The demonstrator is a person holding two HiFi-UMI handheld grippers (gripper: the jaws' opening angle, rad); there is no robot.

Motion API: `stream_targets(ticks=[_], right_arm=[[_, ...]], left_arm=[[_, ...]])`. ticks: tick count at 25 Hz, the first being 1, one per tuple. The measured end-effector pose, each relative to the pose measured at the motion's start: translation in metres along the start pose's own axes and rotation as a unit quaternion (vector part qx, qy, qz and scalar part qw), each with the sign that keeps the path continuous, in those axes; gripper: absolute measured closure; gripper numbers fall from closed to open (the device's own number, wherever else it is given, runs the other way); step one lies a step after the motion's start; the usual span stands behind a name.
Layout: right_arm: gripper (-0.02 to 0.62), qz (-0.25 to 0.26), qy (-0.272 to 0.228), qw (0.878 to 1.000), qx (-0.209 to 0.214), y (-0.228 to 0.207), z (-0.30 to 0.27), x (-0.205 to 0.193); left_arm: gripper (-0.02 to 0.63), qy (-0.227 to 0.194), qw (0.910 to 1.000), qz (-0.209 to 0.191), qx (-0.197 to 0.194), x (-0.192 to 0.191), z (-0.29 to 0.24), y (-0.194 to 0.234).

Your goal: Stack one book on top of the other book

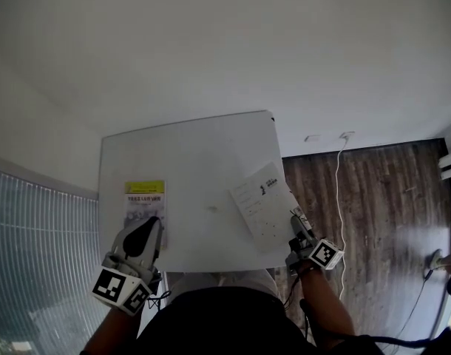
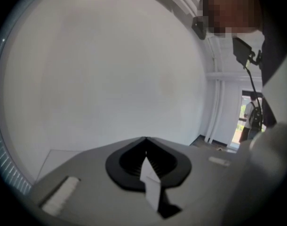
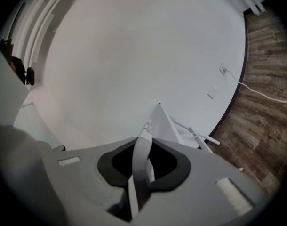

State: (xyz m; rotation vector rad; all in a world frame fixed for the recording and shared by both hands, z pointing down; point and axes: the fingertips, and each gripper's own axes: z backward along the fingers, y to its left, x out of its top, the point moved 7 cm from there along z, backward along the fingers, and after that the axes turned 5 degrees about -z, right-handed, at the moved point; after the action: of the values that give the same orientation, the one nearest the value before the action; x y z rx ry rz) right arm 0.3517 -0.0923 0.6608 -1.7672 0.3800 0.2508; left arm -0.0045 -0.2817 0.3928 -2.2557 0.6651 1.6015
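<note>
Carry of white book (image 1: 264,209) | right gripper (image 1: 296,226) pinched tight on its 5 o'clock corner, book tilted at 4 o'clock edge of table (image 1: 188,154) | left gripper (image 1: 147,228) clamped on near edge of yellow book (image 1: 145,197), at 8 o'clock | judged: needed levelling, then squaring over yellow book before release.

We count two books: a yellow-topped book (image 1: 145,198) lower left, a white book (image 1: 264,207) lower right. We also see two tools, left tool (image 1: 151,226) and right tool (image 1: 293,217), and one desk (image 1: 188,154).
</note>
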Motion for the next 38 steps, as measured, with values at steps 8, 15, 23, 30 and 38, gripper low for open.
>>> stream_targets(ticks=[8, 15, 23, 30, 38], right_arm=[[0.545, -0.081, -0.059, 0.994, 0.045, 0.028, -0.002, -0.011], [0.541, -0.07, -0.077, 0.992, 0.069, 0.053, -0.008, -0.018], [0.538, -0.064, -0.09, 0.99, 0.086, 0.079, -0.012, -0.017], [0.537, -0.071, -0.08, 0.989, 0.107, 0.1, -0.038, -0.035], [0.534, -0.078, -0.091, 0.985, 0.123, 0.12, -0.049, -0.035]], left_arm=[[0.6, -0.013, 0.9997, -0.005, -0.021, 0.008, 0.008, 0.012], [0.6, -0.03, 0.9993, -0.008, -0.022, 0.004, 0.021, 0.031], [0.6, -0.041, 0.9989, 0.015, -0.015, -0.008, 0.035, 0.053], [0.6, -0.05, 0.9975, 0.048, 0.015, -0.015, 0.058, 0.083], [0.6, -0.073, 0.996, 0.047, 0.021, 0.004, 0.072, 0.097]])
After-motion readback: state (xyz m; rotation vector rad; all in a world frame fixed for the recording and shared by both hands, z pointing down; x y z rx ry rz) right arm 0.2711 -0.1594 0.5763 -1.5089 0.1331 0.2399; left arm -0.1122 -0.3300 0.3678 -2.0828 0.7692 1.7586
